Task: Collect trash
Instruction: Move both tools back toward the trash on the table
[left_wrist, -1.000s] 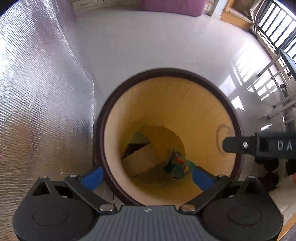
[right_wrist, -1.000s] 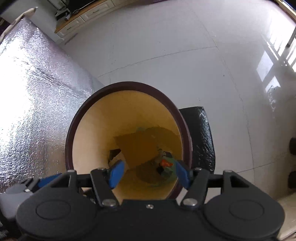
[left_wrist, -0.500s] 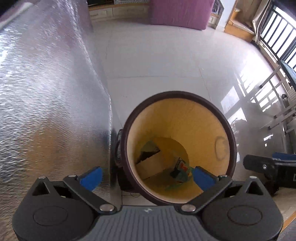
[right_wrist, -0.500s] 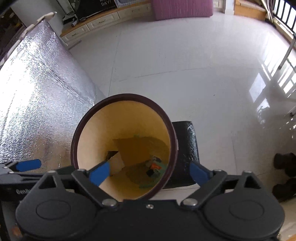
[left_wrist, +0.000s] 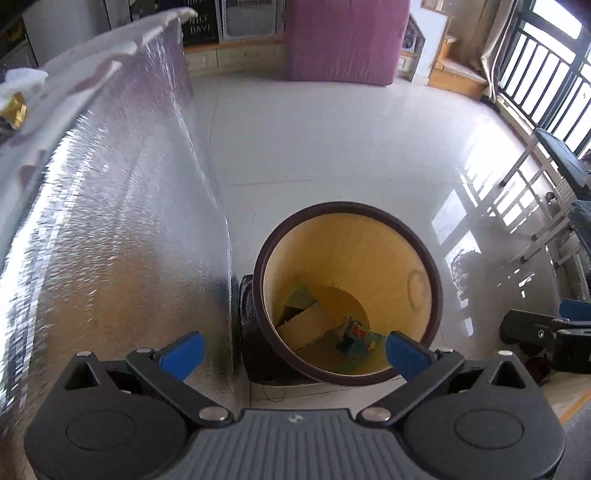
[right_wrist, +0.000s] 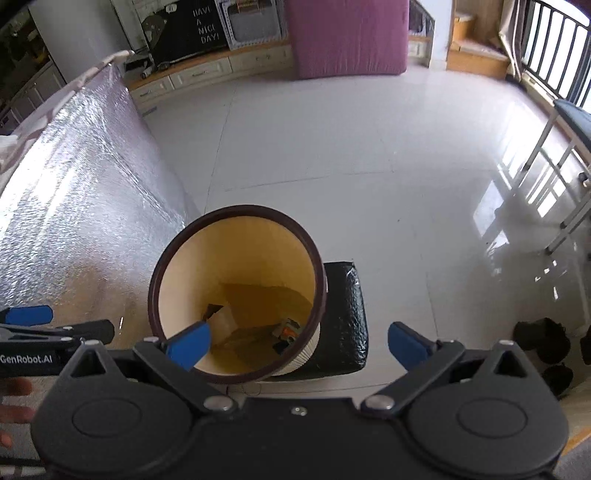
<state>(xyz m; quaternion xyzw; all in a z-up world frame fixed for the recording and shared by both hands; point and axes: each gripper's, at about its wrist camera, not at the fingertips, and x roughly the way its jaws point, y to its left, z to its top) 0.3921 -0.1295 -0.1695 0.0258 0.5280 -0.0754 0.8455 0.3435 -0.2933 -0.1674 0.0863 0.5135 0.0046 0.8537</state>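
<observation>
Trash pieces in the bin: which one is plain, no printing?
The tan cardboard piece, leaning against the left inner wall of the bin. The other piece, the crumpled wrapper on the bin floor to its right, is multicoloured with green and orange print.

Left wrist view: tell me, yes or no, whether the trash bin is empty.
No: the trash bin holds a cardboard piece and a colorful wrapper at its bottom.

"GenRobot.AI" is showing on the left gripper (right_wrist: 26, 325), left of the right fingers; "HAVE A NICE DAY!" is showing on a black board (right_wrist: 192, 31) far ahead.
</observation>
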